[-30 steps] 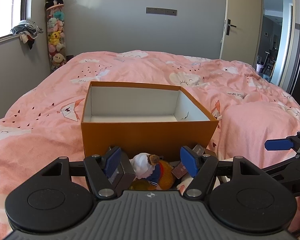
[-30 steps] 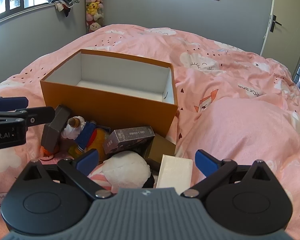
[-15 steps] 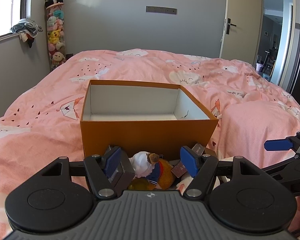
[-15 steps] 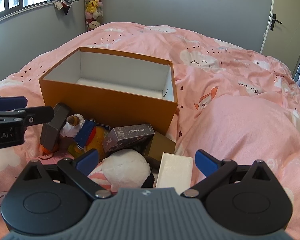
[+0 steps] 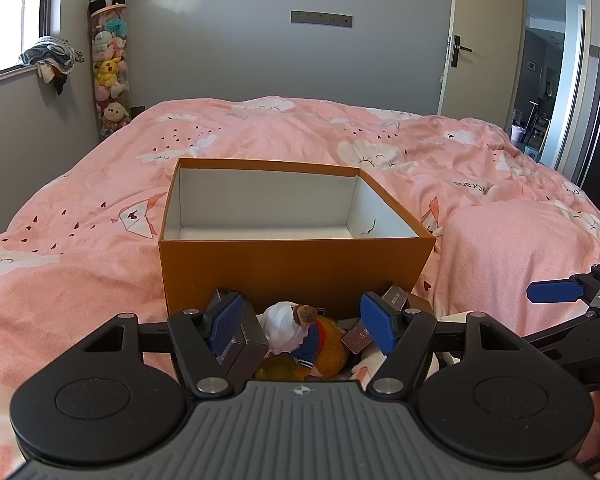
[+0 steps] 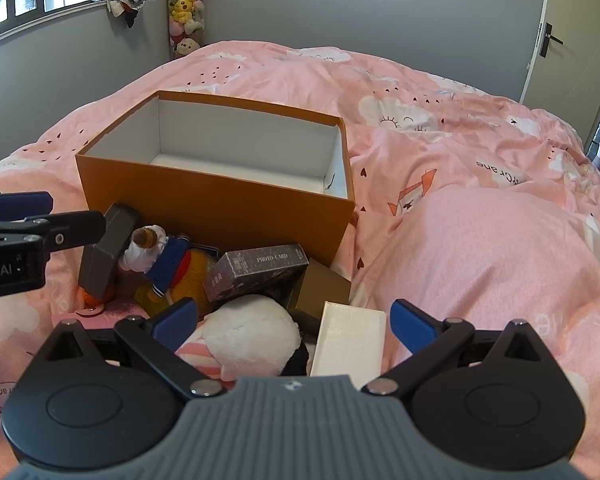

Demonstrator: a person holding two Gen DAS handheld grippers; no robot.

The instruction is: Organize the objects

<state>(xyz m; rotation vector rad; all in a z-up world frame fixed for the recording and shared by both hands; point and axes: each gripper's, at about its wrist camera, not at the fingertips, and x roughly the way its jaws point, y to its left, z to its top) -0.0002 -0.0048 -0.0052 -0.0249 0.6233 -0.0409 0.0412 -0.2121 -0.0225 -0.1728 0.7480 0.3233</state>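
Both tongs, left tongs (image 5: pixel 301 322) and right tongs (image 6: pixel 294 322), gape empty; suggest straddling doll (image 5: pixel 296 330) squarely at lower centre, then lifting over orange box (image 5: pixel 296 268) rim

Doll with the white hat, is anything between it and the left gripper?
Nothing visible blocks it. The doll lies in the open gap of the left gripper, beside a dark grey box. The orange box's front wall rises just behind it.
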